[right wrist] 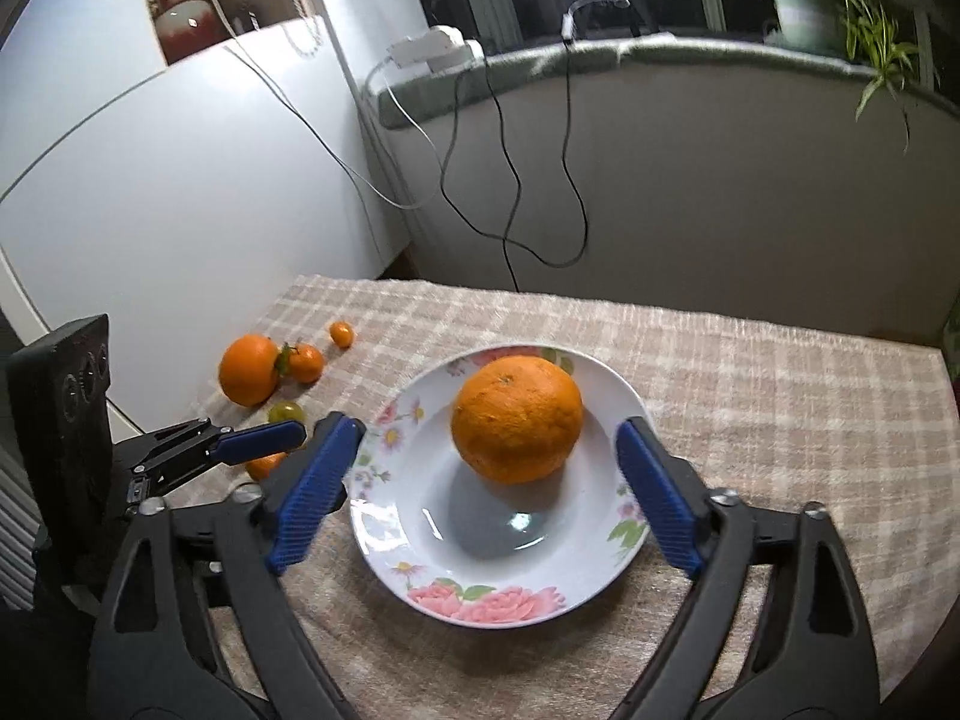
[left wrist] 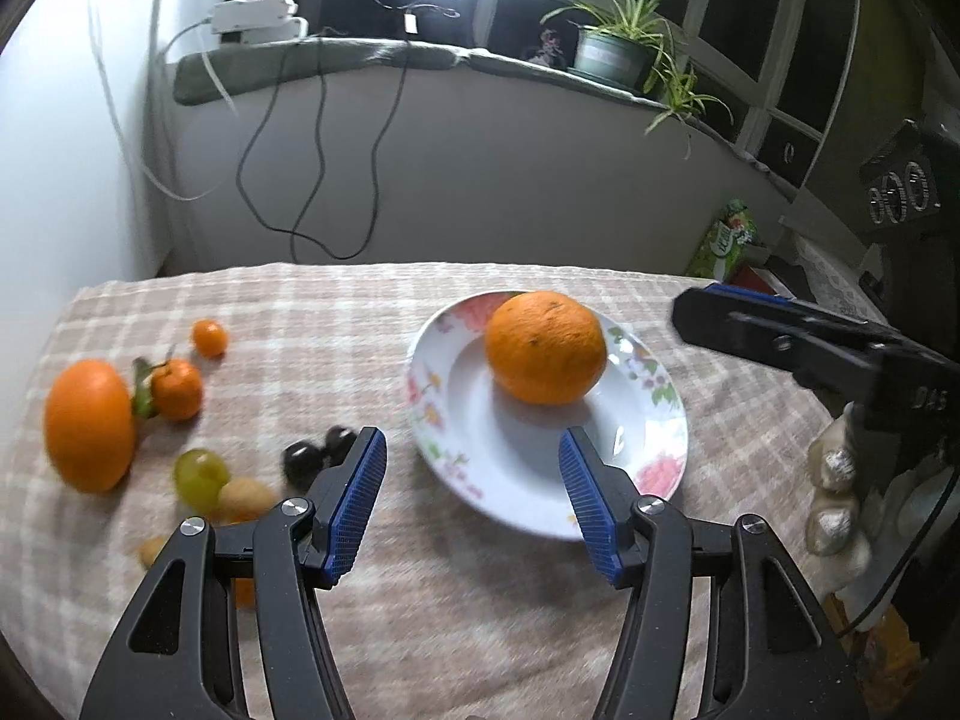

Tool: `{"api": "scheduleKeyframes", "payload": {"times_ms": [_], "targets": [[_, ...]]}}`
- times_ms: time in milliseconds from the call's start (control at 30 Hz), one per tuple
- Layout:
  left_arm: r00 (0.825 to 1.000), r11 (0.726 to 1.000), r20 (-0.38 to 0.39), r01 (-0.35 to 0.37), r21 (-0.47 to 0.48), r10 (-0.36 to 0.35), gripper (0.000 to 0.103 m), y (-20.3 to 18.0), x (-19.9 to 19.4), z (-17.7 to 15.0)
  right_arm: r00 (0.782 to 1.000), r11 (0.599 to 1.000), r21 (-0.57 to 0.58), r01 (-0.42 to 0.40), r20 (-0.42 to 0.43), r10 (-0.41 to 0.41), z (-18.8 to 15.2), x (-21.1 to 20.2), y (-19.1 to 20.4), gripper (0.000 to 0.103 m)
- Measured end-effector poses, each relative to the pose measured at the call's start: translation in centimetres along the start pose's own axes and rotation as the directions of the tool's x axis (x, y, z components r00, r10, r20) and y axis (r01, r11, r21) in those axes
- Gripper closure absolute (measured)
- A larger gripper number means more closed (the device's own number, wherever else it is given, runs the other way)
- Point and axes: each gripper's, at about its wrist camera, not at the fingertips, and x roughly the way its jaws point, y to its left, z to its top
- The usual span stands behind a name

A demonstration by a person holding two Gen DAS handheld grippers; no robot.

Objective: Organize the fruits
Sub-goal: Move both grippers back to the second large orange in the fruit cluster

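One orange [right wrist: 517, 419] is already seated in the flowered plate [right wrist: 420, 576]; the remaining fruit, led by a second orange [left wrist: 90, 425], is scattered left of the plate. Both the left gripper [left wrist: 474, 498] and right gripper [right wrist: 486, 492] are spread wide, nothing grasped. The loose fruit is judged nearer the left gripper.
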Motion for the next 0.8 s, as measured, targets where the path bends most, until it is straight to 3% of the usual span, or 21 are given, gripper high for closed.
{"api": "scheduleKeyframes", "payload": {"times_ms": [300,800], "targets": [[0.997,0.996,0.036,-0.071,-0.061,0.073,0.025,2.8,-3.5,-2.0,0.999,0.997,-0.079,0.01,-0.033,-0.013,0.0,-0.3,3.4,0.008],[0.976,0.957,0.076,-0.184,-0.225,0.205,0.025,11.2,-8.2,-4.7,0.988,0.985,-0.108,-0.135,-0.086,0.126,0.4,1.9,8.6,0.008]]}}
